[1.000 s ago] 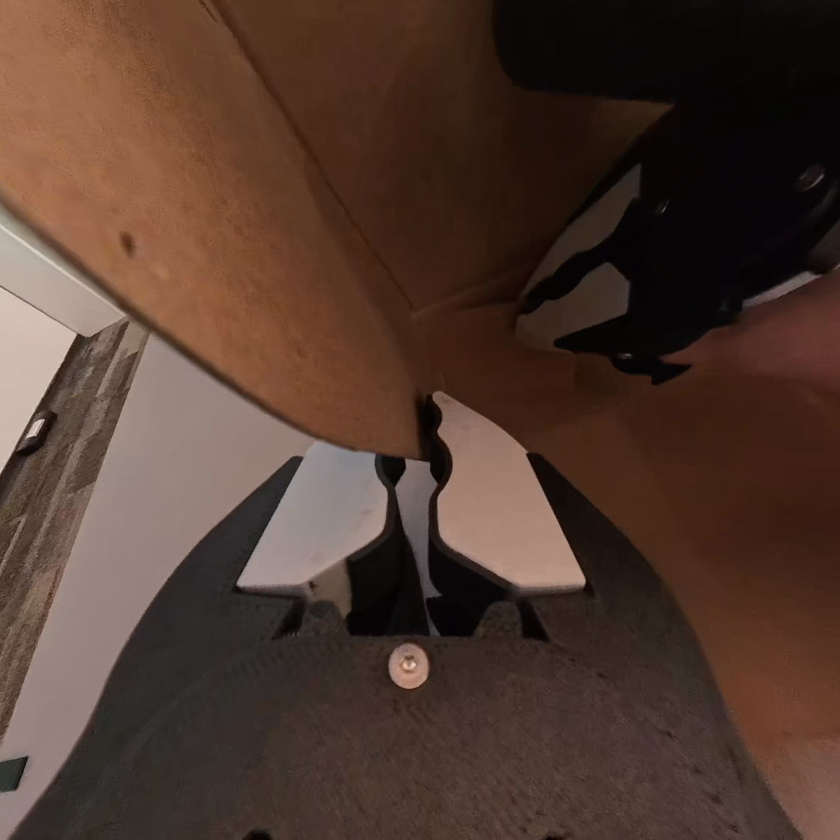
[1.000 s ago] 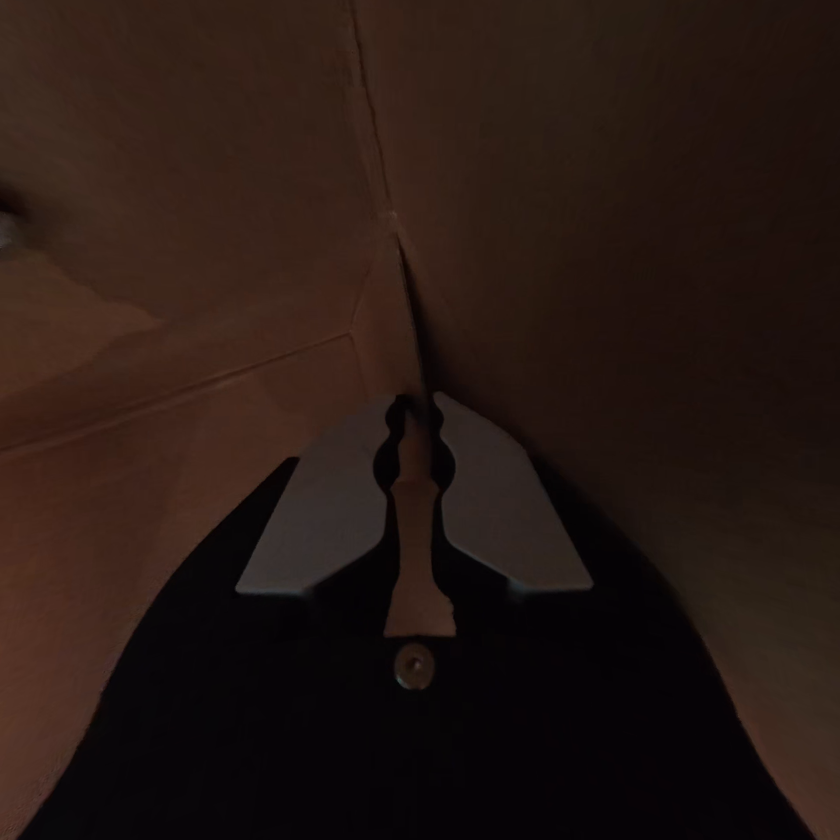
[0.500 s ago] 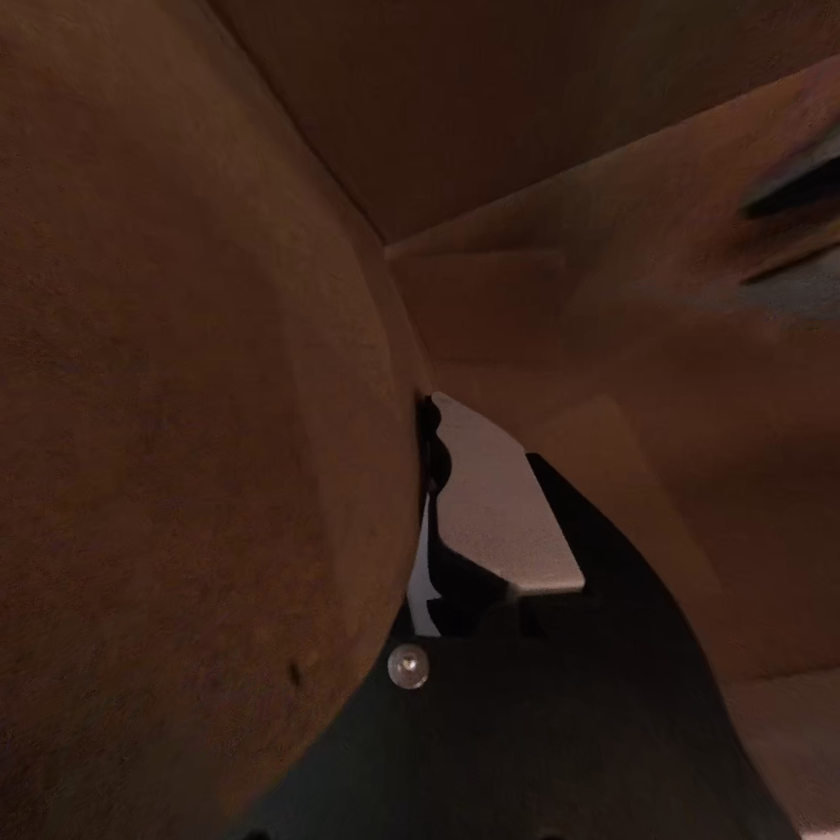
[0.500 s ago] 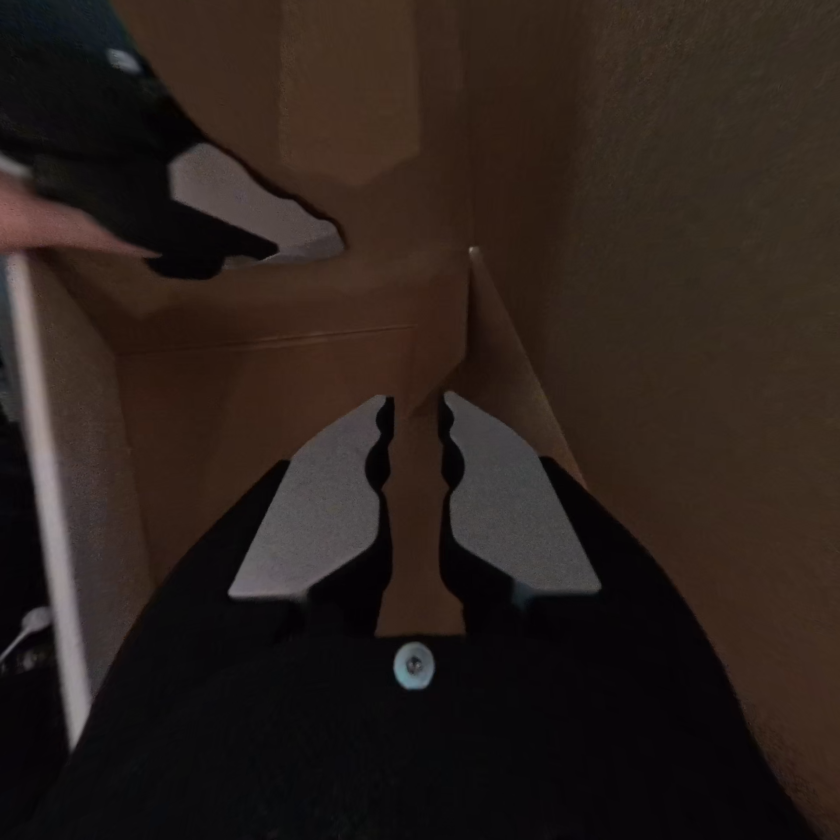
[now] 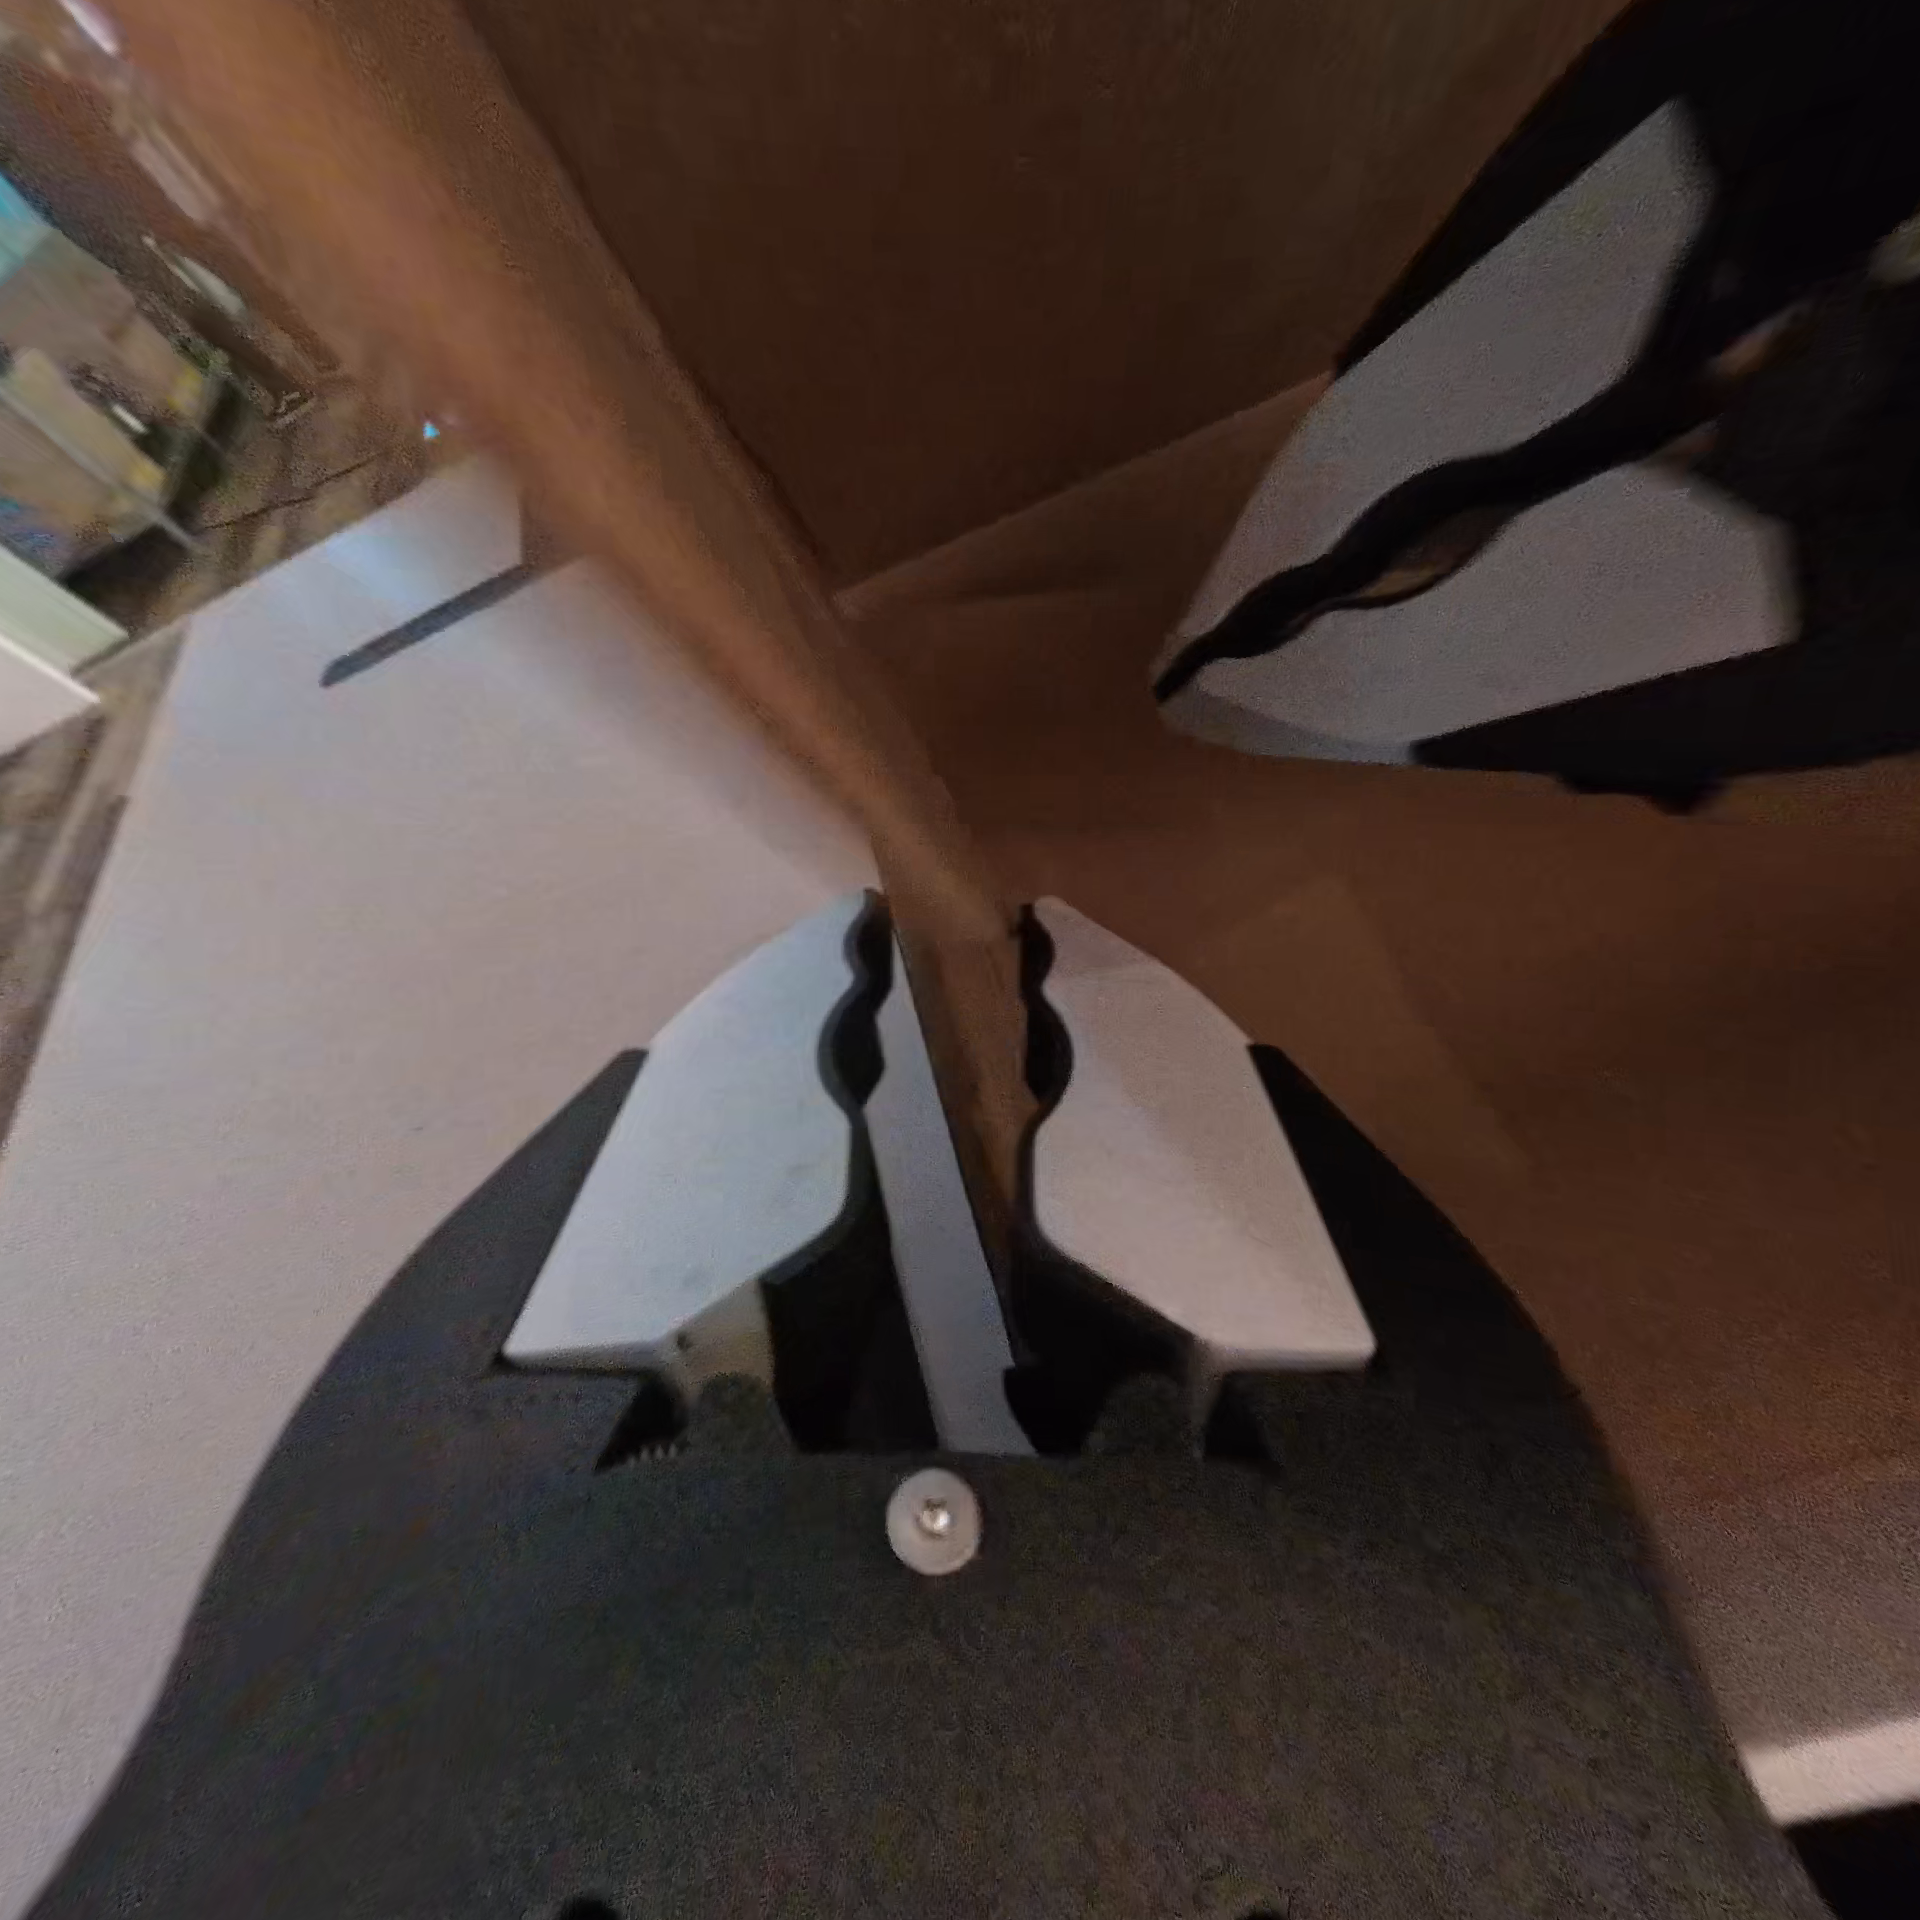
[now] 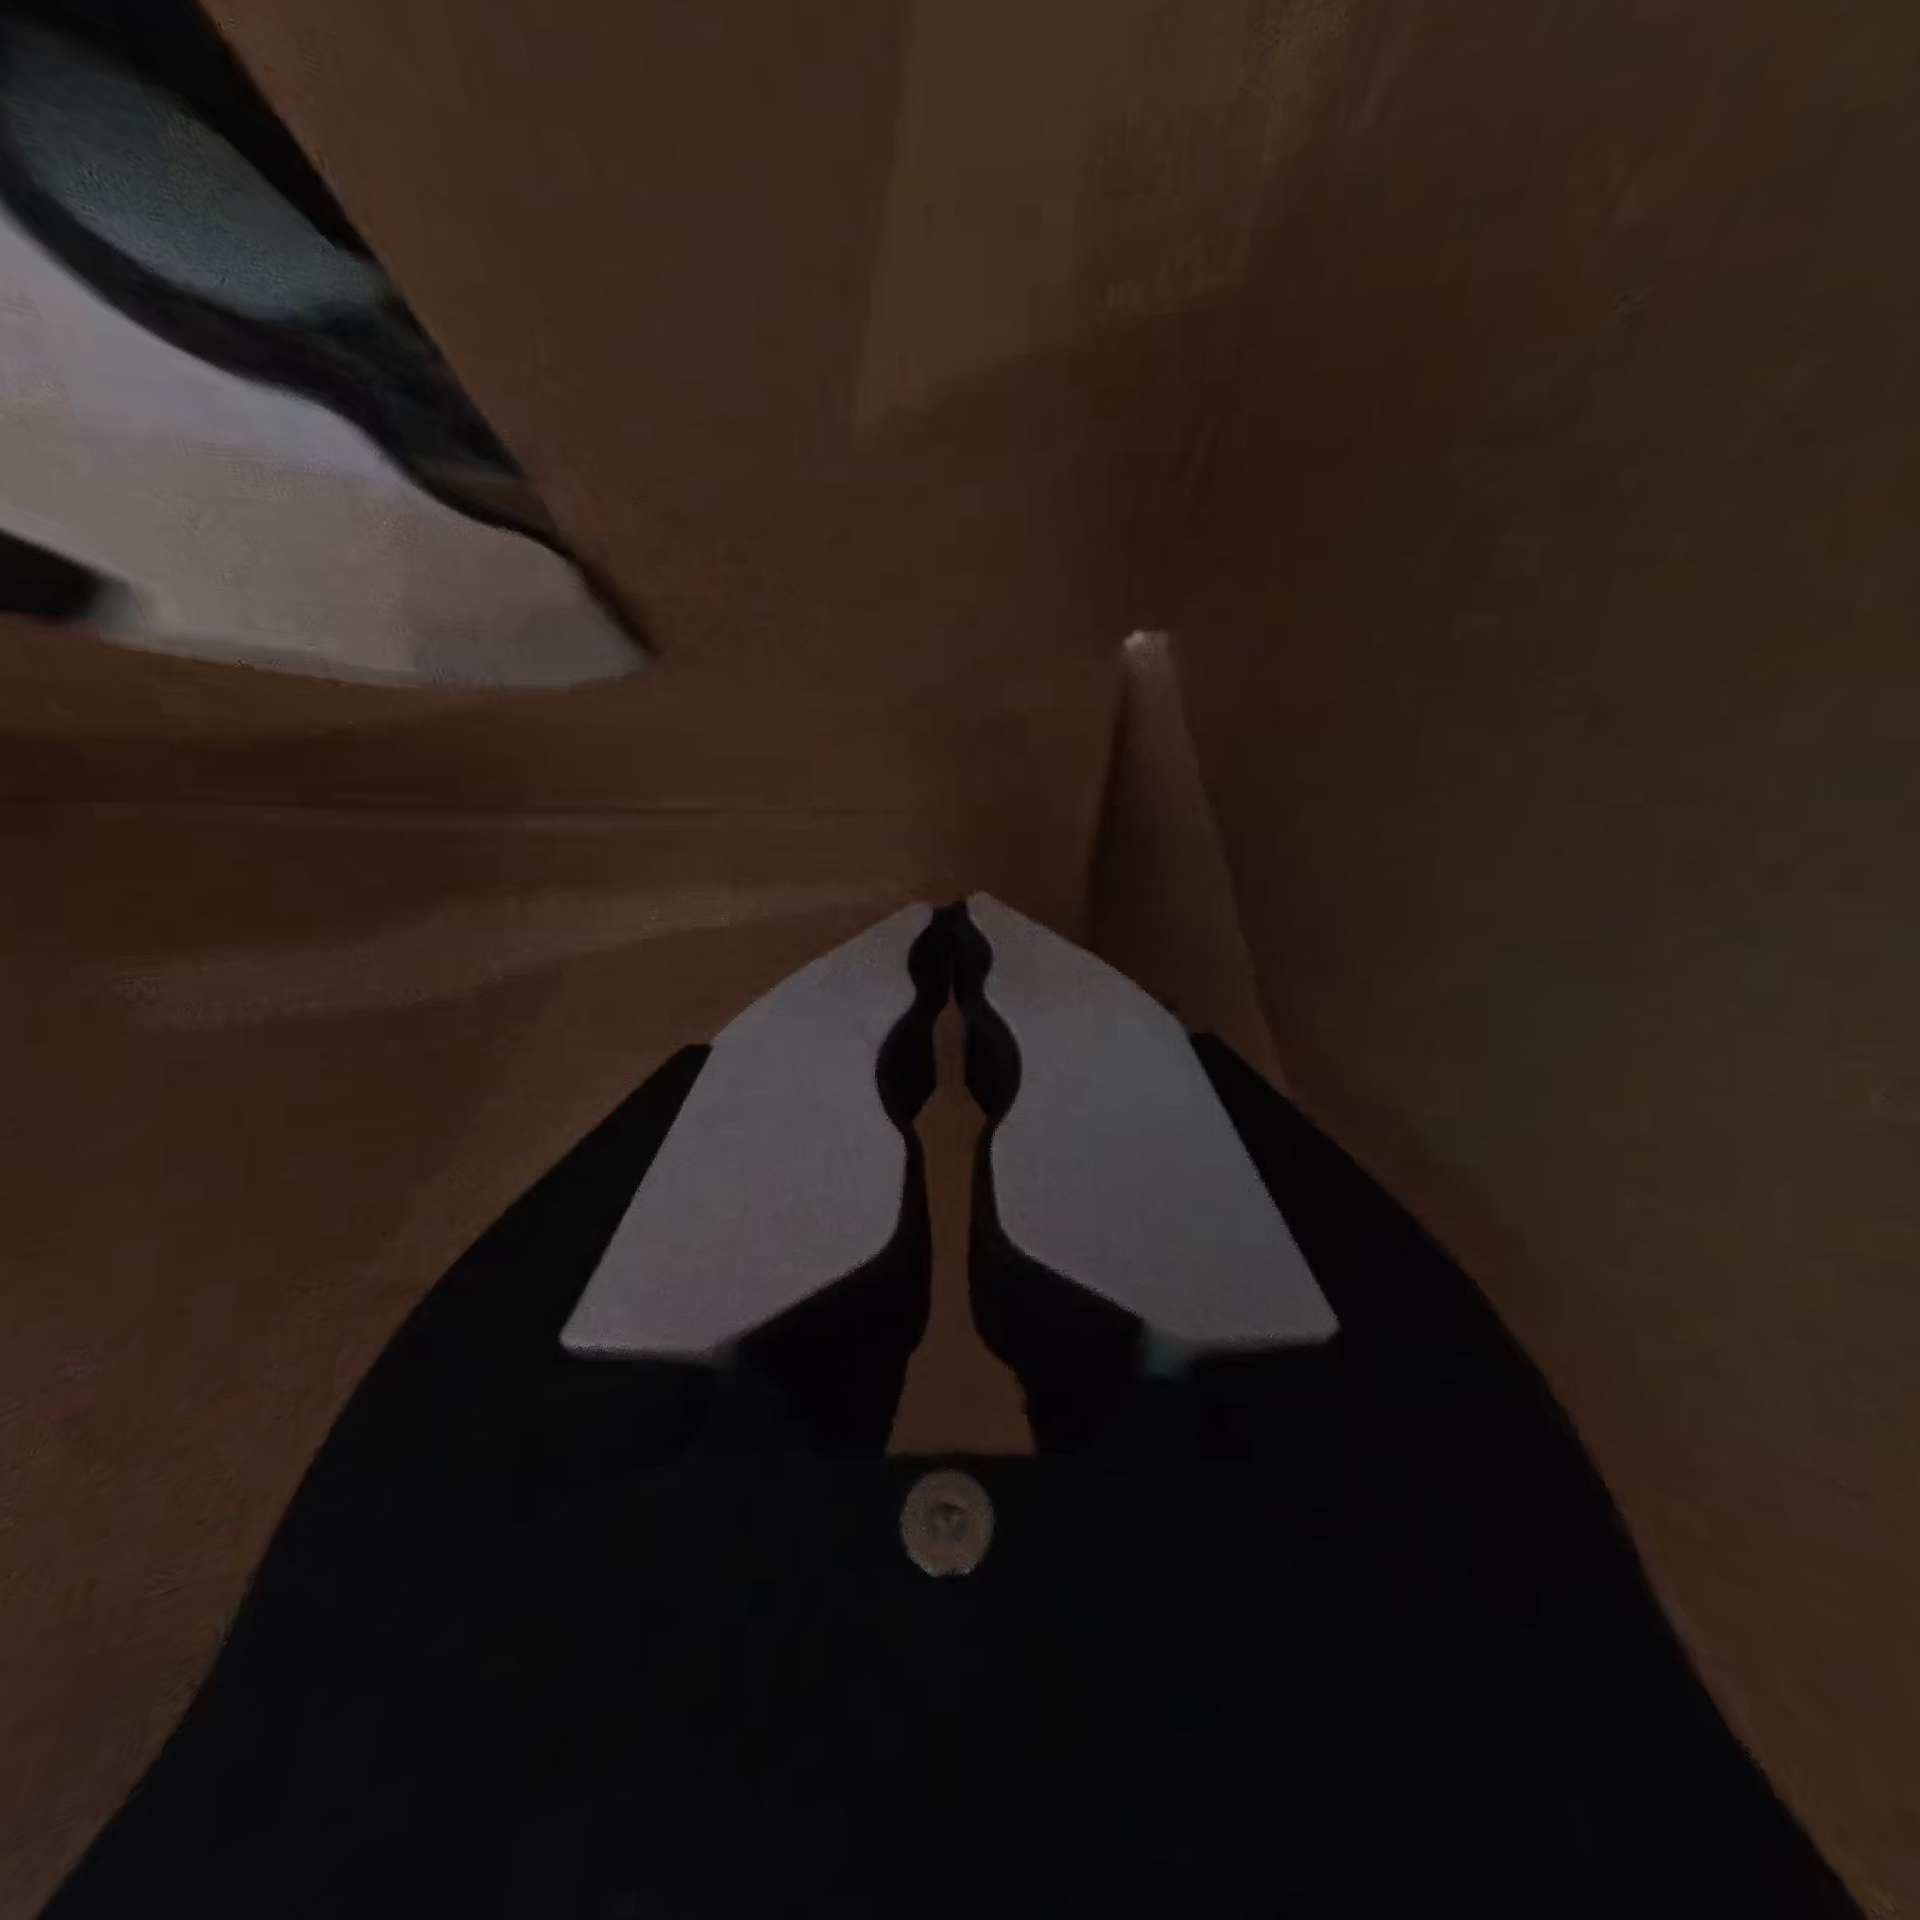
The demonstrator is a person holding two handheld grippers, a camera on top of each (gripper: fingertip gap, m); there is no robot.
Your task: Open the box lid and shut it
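The brown cardboard box [image 5: 987,260] fills both views from close up. One of its lid flaps [image 5: 644,436] stands edge-on and runs down between the fingers of my left gripper [image 5: 948,914]. The jaws are apart: the flap lies against the right finger, and white table shows between it and the left finger. My right gripper [image 6: 951,909] is shut and empty, its tips touching, pointing into the dim inside of the box [image 6: 1455,520] near a corner fold. It also shows in the left wrist view [image 5: 1169,686] at upper right. The left gripper appears blurred in the right wrist view [image 6: 623,655].
The box rests on a white table [image 5: 364,883], which stretches left of the flap. Grey carpet [image 5: 42,883] and office furniture [image 5: 94,436] lie beyond the table's far left edge. Cardboard walls close in on the right gripper on all sides.
My left gripper's jaws have parted from their tight pinch on the flap, and the flap now stands edge-on. My right gripper's jaws, slightly apart half a second ago, have closed.
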